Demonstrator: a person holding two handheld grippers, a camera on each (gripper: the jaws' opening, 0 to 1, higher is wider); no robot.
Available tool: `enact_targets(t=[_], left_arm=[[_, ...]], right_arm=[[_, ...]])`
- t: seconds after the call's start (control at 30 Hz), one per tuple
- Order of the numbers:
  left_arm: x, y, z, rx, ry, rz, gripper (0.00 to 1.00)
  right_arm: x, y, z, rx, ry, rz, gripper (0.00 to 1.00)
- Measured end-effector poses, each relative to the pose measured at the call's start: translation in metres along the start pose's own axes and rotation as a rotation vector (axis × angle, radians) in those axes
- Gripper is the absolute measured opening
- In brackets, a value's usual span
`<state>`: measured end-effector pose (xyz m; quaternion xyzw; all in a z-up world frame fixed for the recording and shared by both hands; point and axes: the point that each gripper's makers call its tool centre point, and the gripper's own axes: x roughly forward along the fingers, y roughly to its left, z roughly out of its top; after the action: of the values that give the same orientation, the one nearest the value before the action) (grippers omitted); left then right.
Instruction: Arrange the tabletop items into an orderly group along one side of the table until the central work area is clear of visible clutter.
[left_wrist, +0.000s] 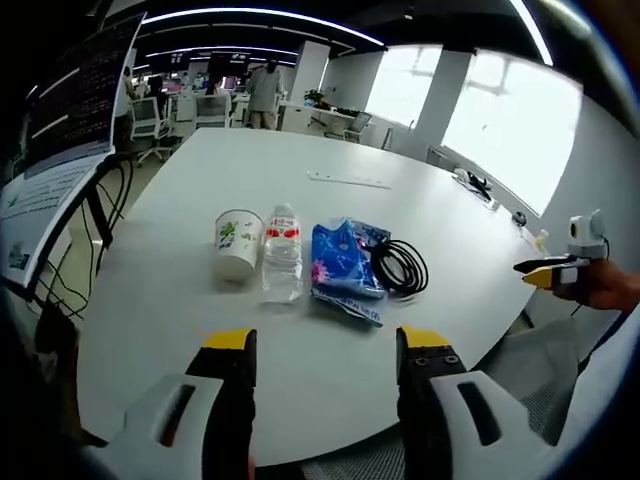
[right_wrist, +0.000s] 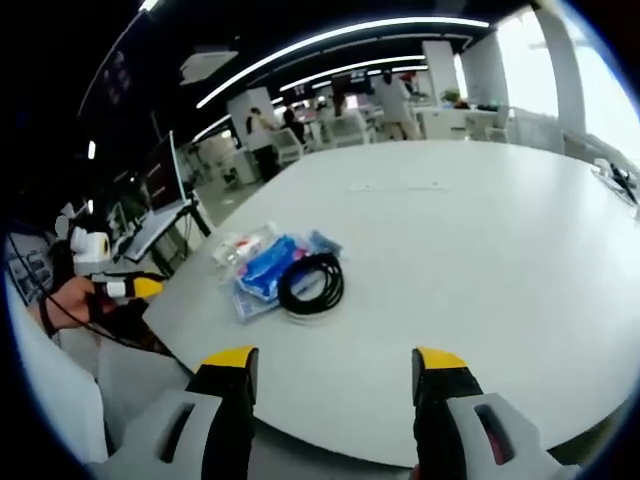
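Observation:
Four items lie in a row on the white table (left_wrist: 330, 390): a paper cup (left_wrist: 238, 243) on its side, a clear water bottle (left_wrist: 282, 252) lying flat, a blue printed packet (left_wrist: 344, 268) and a coiled black cable (left_wrist: 403, 266). My left gripper (left_wrist: 325, 340) hovers open above the near table edge, short of the row. In the right gripper view the cable (right_wrist: 311, 284) and packet (right_wrist: 265, 272) lie ahead on the left, and my right gripper (right_wrist: 334, 358) stands open over the table edge. The right gripper (left_wrist: 545, 272) also shows in the left gripper view, off the table's right side.
A thin flat white strip (left_wrist: 348, 179) lies further back on the table. A screen on a stand (left_wrist: 70, 110) with hanging cables stands to the left. Small items (left_wrist: 478, 186) sit at the far right edge. Office desks, chairs and a person (left_wrist: 265, 92) fill the background.

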<state>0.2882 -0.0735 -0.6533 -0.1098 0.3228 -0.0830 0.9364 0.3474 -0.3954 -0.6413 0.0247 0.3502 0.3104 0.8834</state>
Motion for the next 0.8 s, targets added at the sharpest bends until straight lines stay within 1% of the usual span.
enact_targets(t=[0.1,0.37,0.63,0.8], left_arm=[[0.0,0.0,-0.001,0.014,0.01,-0.007,0.55],[-0.001,0.008,-0.005,0.012,0.027,-0.007,0.54],[0.001,0.019,-0.003,-0.024,0.04,0.015,0.51],[0.006,0.032,0.0,-0.053,0.042,0.032,0.49]], right_arm=[[0.0,0.0,0.0,-0.001,0.0,-0.004,0.63],[0.002,0.003,0.0,0.009,-0.003,-0.012,0.63],[0.005,0.009,-0.004,0.018,0.009,-0.011,0.62],[0.005,0.009,-0.004,0.022,0.012,-0.013,0.62]])
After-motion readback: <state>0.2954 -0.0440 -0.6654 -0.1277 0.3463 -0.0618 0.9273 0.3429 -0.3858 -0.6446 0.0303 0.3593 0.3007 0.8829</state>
